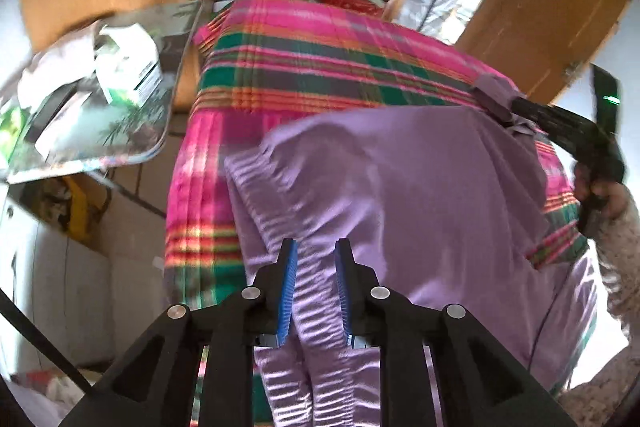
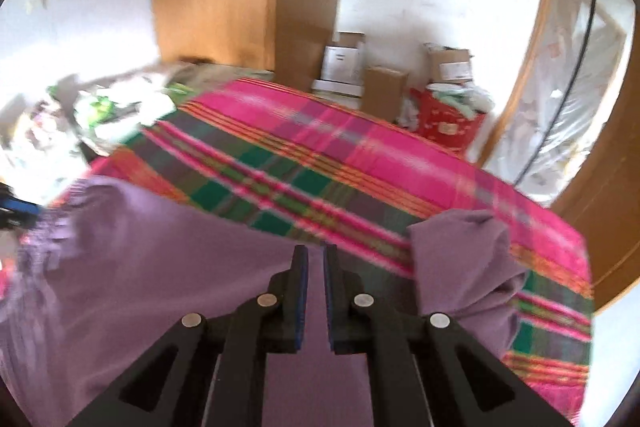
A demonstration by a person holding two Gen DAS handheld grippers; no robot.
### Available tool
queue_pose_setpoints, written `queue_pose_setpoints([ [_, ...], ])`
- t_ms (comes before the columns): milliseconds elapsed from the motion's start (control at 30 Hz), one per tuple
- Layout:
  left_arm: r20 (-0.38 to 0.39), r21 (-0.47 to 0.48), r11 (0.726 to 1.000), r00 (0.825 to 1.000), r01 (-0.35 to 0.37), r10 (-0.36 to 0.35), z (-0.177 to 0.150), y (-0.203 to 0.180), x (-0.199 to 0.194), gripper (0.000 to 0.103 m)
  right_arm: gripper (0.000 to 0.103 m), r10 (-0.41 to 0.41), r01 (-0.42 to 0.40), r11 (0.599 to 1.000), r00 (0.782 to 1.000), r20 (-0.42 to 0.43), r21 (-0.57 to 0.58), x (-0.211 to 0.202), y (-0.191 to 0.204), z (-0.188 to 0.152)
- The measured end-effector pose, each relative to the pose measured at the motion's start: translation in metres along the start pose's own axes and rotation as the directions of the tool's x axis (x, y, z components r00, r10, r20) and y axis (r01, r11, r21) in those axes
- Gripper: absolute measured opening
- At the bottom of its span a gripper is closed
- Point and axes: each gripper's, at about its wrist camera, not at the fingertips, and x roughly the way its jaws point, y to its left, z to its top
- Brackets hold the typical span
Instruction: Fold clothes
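While both claws gape empty | left claw (image 1: 316, 251) view: ribbed hem | right claw (image 2: 314, 255) view: sleeve (image 2: 460, 259)

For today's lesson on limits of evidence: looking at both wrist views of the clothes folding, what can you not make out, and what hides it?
- Purple garment: its type; the left view's bottom edge cuts it off and motion blurs it.
- Right gripper: in the left view, blur hides whether it pinches the cloth.
- Bed: everything under the plaid cover is hidden.
- Boxes: labels too small and blurred in the right view.
- Left gripper: cut off by the right view's left edge.
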Motion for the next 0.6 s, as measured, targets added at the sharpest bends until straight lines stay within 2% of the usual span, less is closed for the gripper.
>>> queue_pose_setpoints([
  [100, -0.016, -0.068, 0.998, 1.000, 0.010, -0.011, -0.008, 0.009, 0.005, 0.027, 0.009, 0.100, -0.100, 0.995, 0.995, -0.018, 0.000, -0.015, 0.016, -0.010],
  [167, -0.039, -0.069, 0.997, 0.999, 0.016, -0.019, -0.018, 0.007, 0.008, 0.028, 0.011, 0.172, -0.172, 0.985, 0.985, -0.030, -0.024, -0.022, 0.034, -0.019],
  [300, -0.076, -0.035, 0.999, 0.997, 0.011, -0.014, -0.025, -0.001, 0.016, 0.029, 0.023, 0.276, -0.282, 0.953, 0.959, -0.064, -0.108, -0.027, 0.080, -0.033],
  [400, -0.041, -0.077, 0.997, 0.999, 0.021, -0.024, -0.026, 0.007, 0.013, 0.029, 0.024, 0.345, -0.355, 0.923, 0.934, -0.093, -0.150, -0.028, 0.111, -0.042],
  [600, -0.025, -0.146, 0.987, 0.997, 0.074, -0.079, -0.022, 0.018, 0.015, 0.029, 0.025, 0.385, -0.406, 0.894, 0.913, -0.136, -0.192, -0.021, 0.147, -0.054],
])
